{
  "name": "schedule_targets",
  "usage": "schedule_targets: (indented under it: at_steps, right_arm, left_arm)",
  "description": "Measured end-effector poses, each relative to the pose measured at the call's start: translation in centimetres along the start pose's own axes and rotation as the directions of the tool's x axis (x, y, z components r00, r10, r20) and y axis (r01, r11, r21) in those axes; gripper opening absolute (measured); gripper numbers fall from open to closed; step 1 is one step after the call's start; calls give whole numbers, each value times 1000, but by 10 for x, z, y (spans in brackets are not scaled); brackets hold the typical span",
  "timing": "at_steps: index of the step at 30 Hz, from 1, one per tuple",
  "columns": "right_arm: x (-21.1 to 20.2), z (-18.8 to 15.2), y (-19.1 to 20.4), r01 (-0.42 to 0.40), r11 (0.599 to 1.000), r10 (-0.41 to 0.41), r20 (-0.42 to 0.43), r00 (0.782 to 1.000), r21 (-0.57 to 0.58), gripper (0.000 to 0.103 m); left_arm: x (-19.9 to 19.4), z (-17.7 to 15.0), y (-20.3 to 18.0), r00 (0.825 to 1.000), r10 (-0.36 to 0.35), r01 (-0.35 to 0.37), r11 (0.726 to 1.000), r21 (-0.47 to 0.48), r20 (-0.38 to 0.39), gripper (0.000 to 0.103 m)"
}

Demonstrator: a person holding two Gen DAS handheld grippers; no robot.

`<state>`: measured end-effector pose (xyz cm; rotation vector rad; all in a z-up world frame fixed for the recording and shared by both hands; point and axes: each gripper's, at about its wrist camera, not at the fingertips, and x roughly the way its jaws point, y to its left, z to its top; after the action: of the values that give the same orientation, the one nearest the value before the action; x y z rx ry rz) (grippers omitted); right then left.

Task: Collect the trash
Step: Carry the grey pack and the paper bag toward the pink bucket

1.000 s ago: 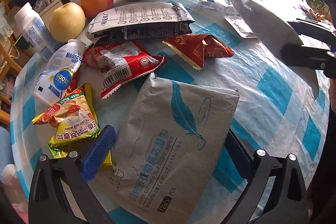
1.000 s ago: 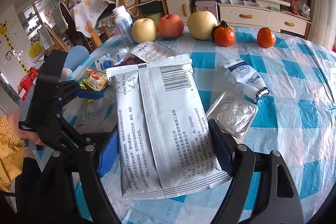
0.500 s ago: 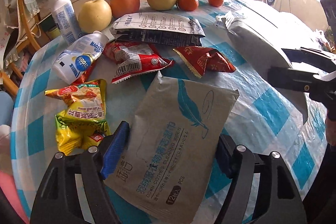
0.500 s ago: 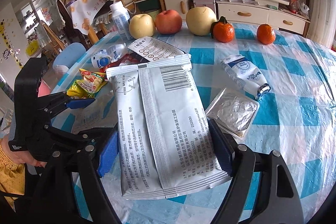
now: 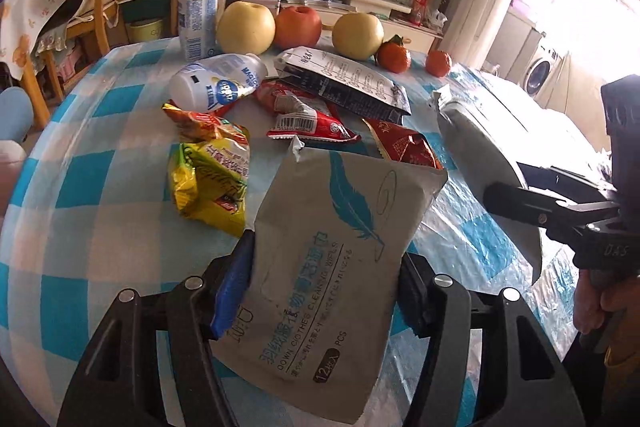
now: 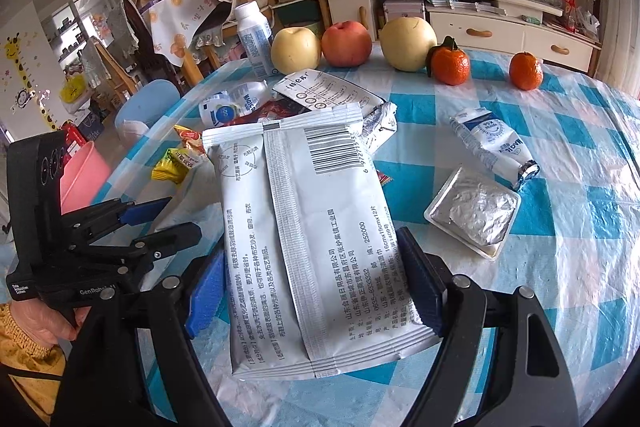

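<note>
Blue-and-white checked desk (image 5: 100, 187), littered with wrappers. Nearest, at 6 o'clock in the left wrist view, the left gripper (image 5: 320, 291), its jaws just closed in, clamps a tan wipes pouch (image 5: 340, 247); the right gripper (image 6: 316, 291) likewise grips a white pouch (image 6: 304, 227) above the cloth. Farther, at 10 o'clock, a yellow snack wrapper (image 5: 212, 183); at 12, red wrappers (image 5: 308, 115), then fruit (image 5: 298, 27).
</note>
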<state>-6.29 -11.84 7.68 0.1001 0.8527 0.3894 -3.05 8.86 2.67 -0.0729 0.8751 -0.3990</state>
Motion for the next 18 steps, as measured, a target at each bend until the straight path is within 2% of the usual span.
schedule_targets:
  at_steps: [10, 18]
  right_arm:
    - [5, -3, 1, -31, 996, 31, 7, 1000, 78, 79]
    - [11, -2, 18, -83, 987, 82, 11, 997, 135, 79]
  left_arm:
    - [-40, 2, 42, 993, -26, 40, 992, -122, 119, 63]
    - [-71, 3, 80, 982, 20, 19, 979, -203, 186, 63]
